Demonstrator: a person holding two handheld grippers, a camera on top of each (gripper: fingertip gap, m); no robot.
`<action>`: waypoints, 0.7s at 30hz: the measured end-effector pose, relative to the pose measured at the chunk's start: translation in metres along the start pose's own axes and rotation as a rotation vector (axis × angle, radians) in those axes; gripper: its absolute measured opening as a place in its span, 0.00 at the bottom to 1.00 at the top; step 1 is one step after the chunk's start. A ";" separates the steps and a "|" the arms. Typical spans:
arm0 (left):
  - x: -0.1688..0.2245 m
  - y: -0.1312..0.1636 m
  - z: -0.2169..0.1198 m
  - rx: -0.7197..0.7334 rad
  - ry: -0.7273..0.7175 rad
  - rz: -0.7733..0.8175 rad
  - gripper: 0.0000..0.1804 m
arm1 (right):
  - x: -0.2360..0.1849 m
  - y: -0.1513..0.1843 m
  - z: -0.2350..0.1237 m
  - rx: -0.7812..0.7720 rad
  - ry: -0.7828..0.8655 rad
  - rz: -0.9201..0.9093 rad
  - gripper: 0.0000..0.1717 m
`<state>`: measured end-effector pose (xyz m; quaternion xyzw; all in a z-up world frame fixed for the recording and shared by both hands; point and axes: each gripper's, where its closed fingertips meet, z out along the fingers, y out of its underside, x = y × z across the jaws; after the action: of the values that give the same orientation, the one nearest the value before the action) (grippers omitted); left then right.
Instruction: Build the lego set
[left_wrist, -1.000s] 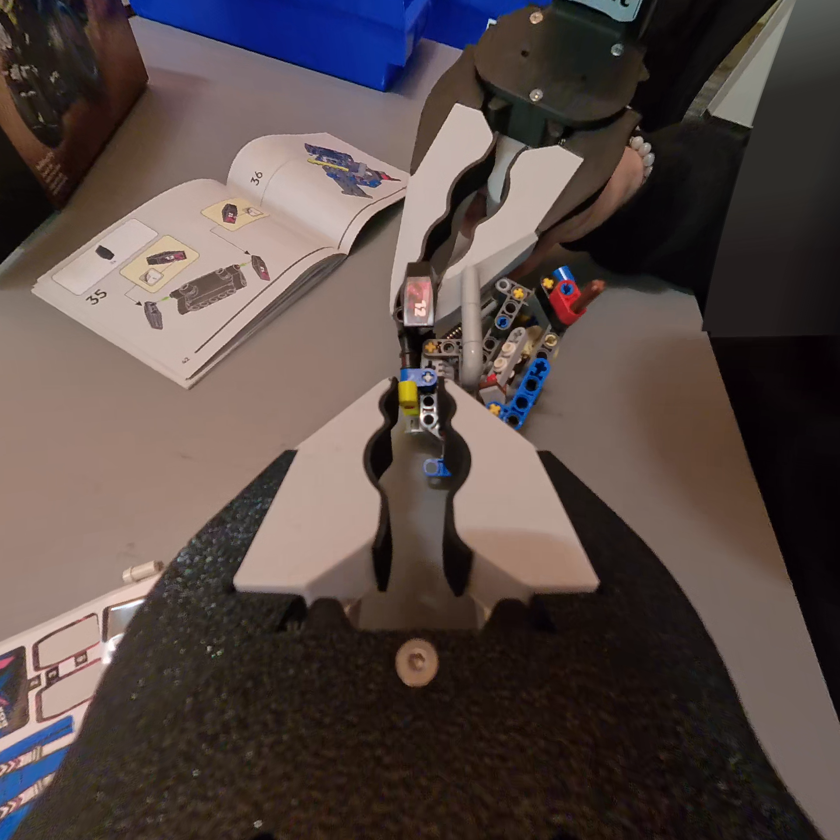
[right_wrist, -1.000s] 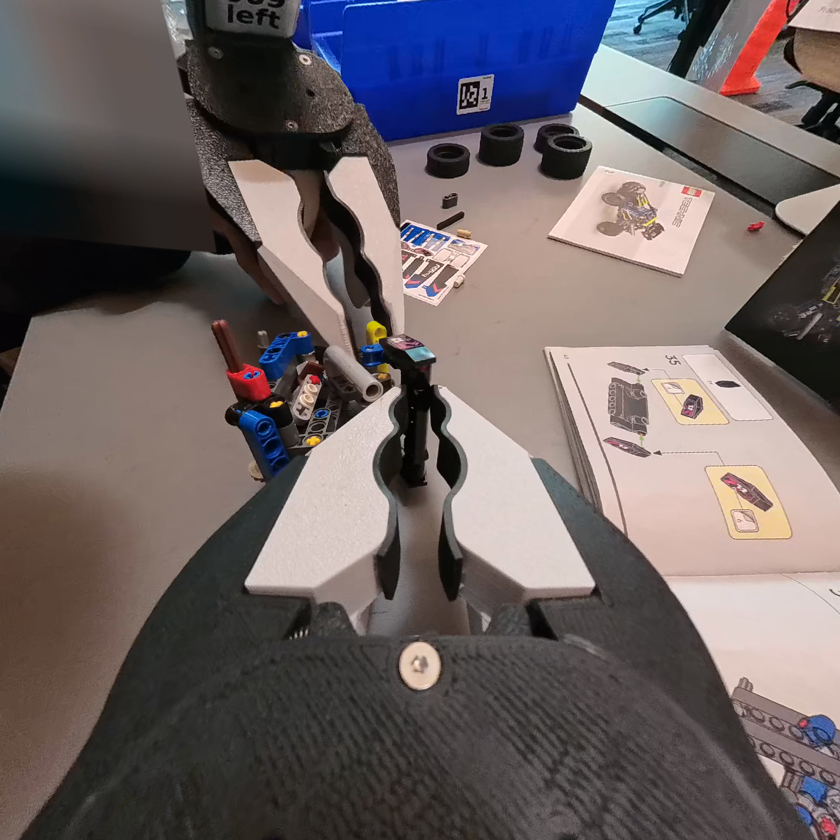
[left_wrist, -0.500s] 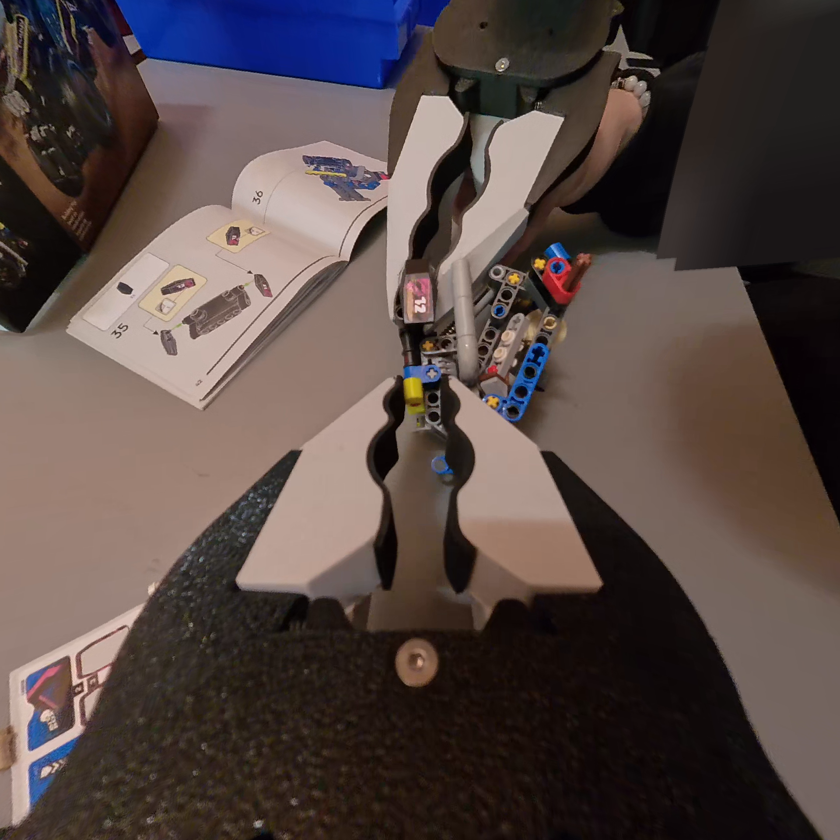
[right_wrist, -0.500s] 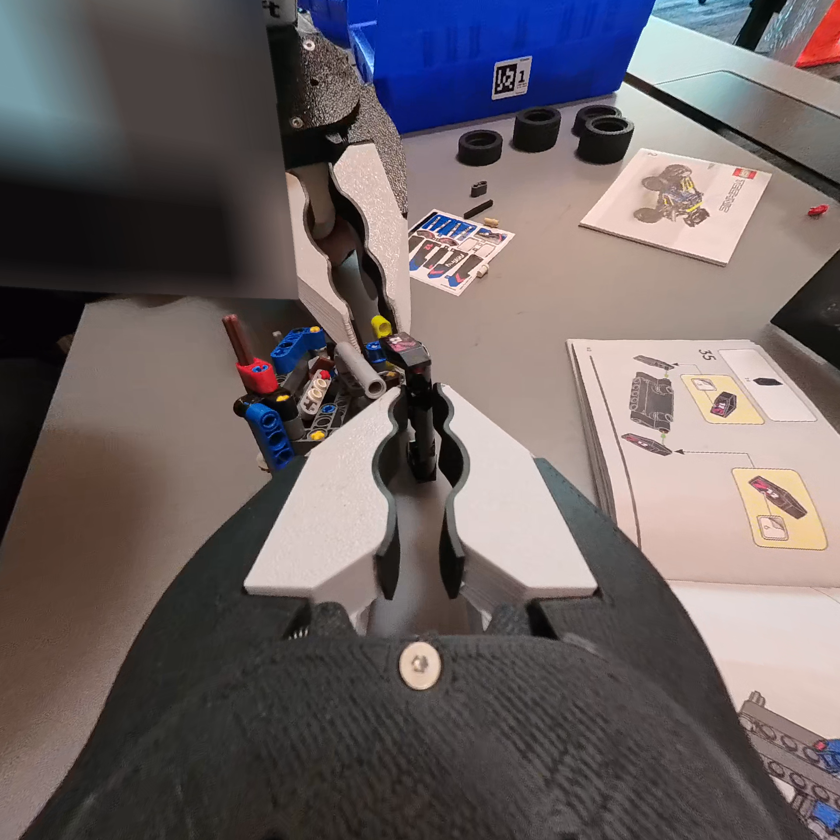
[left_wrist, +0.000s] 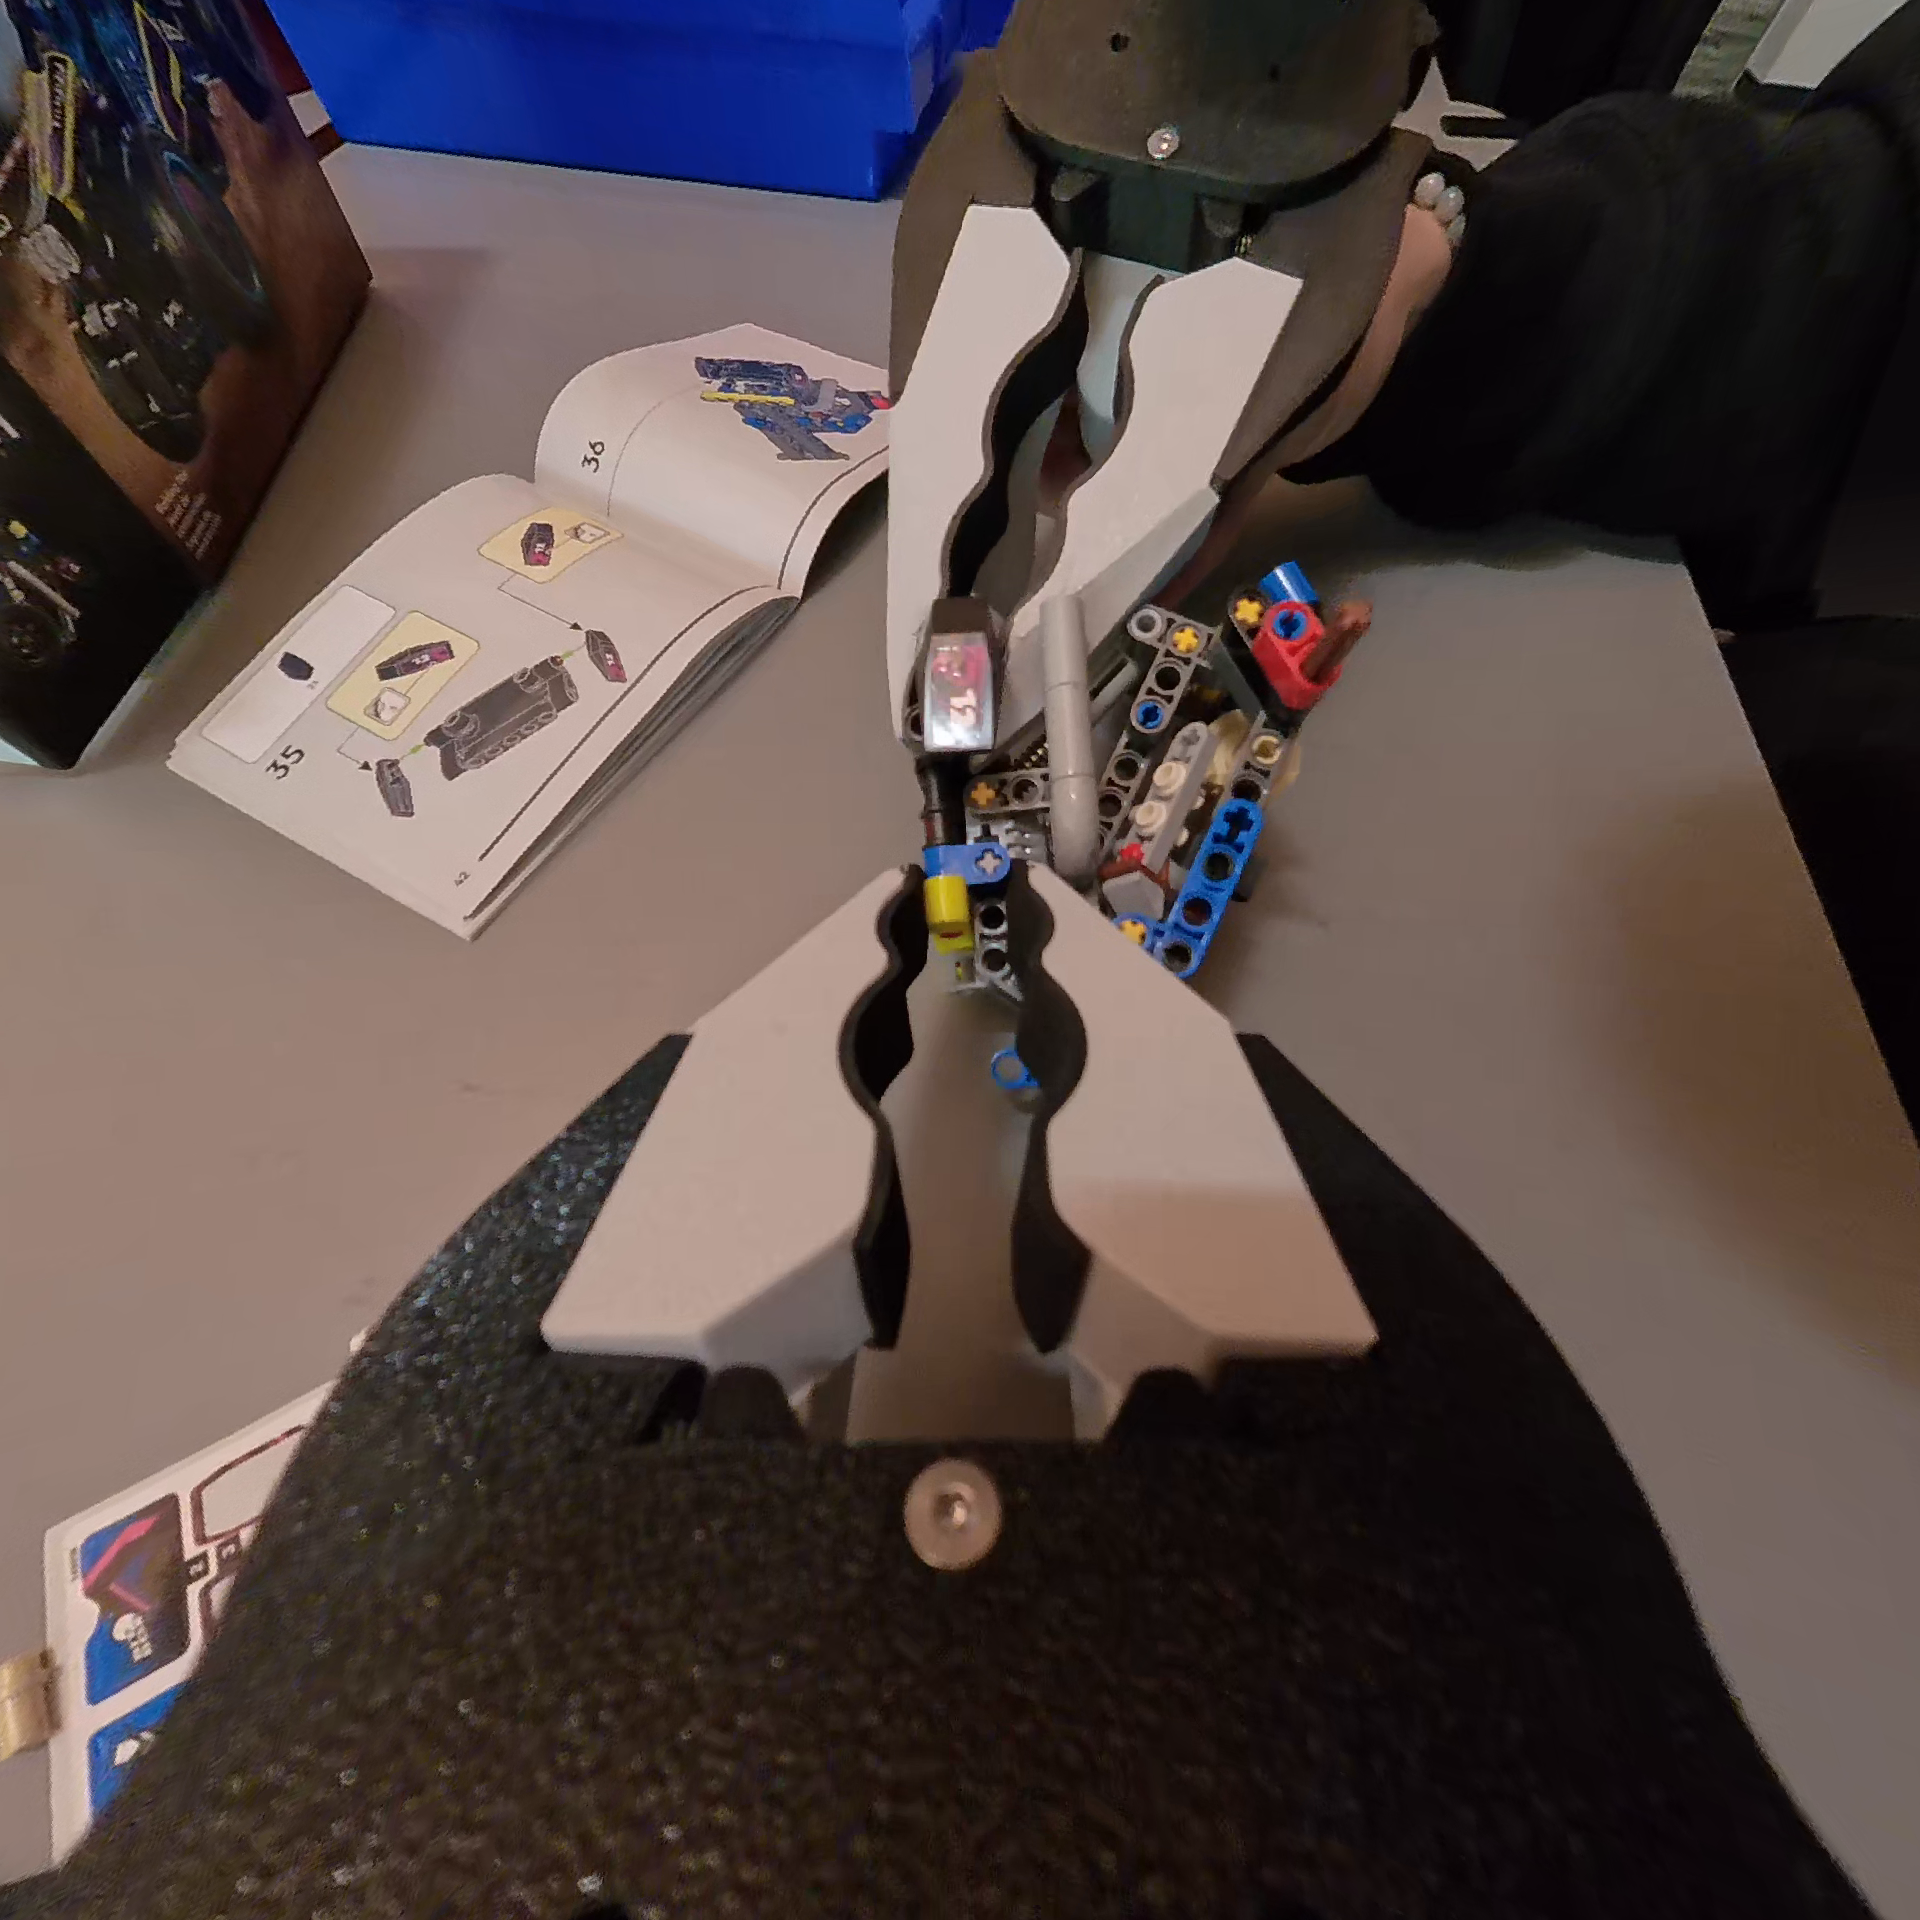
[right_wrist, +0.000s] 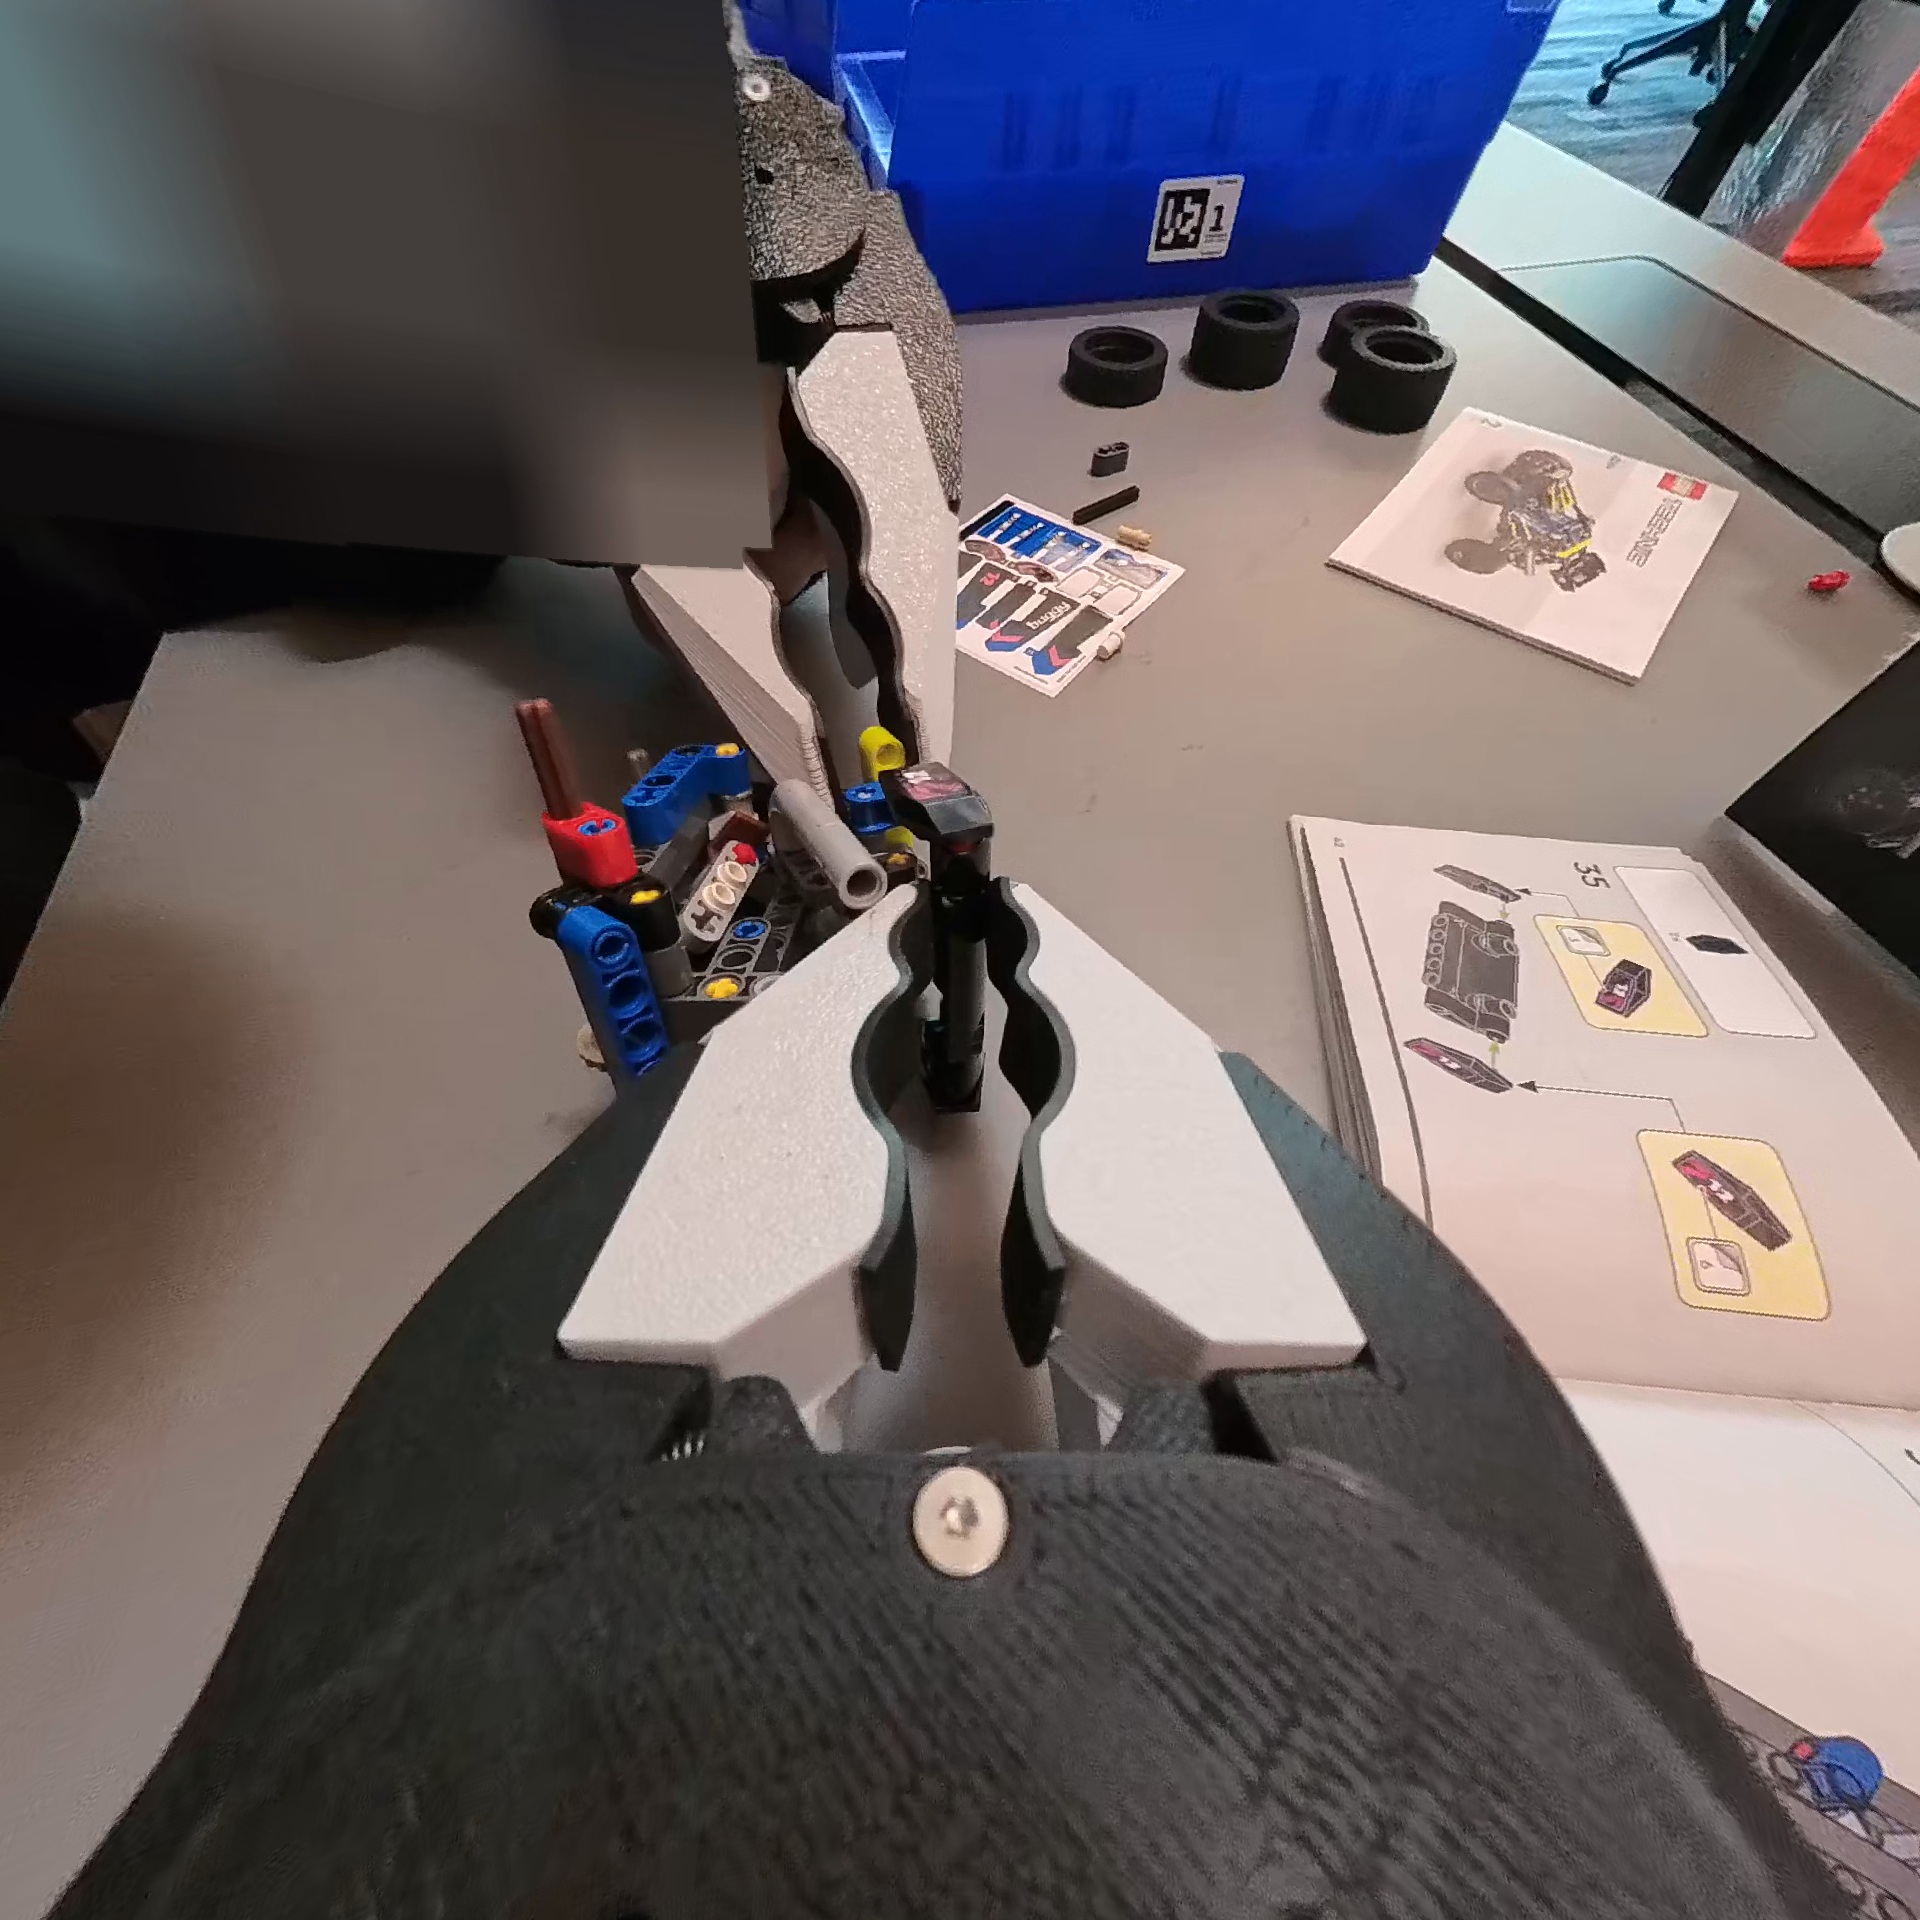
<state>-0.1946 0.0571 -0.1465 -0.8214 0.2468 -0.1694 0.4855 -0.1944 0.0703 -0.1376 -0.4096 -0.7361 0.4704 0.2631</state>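
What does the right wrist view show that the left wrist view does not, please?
Only the right wrist view shows four black rubber tyres by the blue plastic crate and a closed white booklet. Only the left wrist view shows the dark printed cardboard box. Both show the grey table, the multicoloured toy-brick assembly, the open instruction booklet, the sticker sheet, and the black stickered piece between the right gripper's fingers.

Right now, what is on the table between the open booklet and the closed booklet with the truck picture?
Nothing: in the right wrist view, the table is bare between the open booklet and the closed booklet.
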 end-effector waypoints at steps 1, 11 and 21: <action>0.000 0.000 0.000 0.000 -0.002 0.003 0.07 | 0.000 0.000 0.000 0.001 -0.002 0.001 0.04; 0.001 0.000 0.000 0.000 0.012 -0.001 0.07 | -0.003 -0.002 0.000 0.012 -0.050 0.028 0.05; 0.003 0.000 0.002 -0.004 0.032 -0.021 0.07 | 0.001 -0.005 -0.002 0.044 -0.056 -0.085 0.04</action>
<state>-0.1912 0.0573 -0.1476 -0.8222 0.2464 -0.1870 0.4779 -0.1953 0.0713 -0.1318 -0.3588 -0.7494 0.4861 0.2709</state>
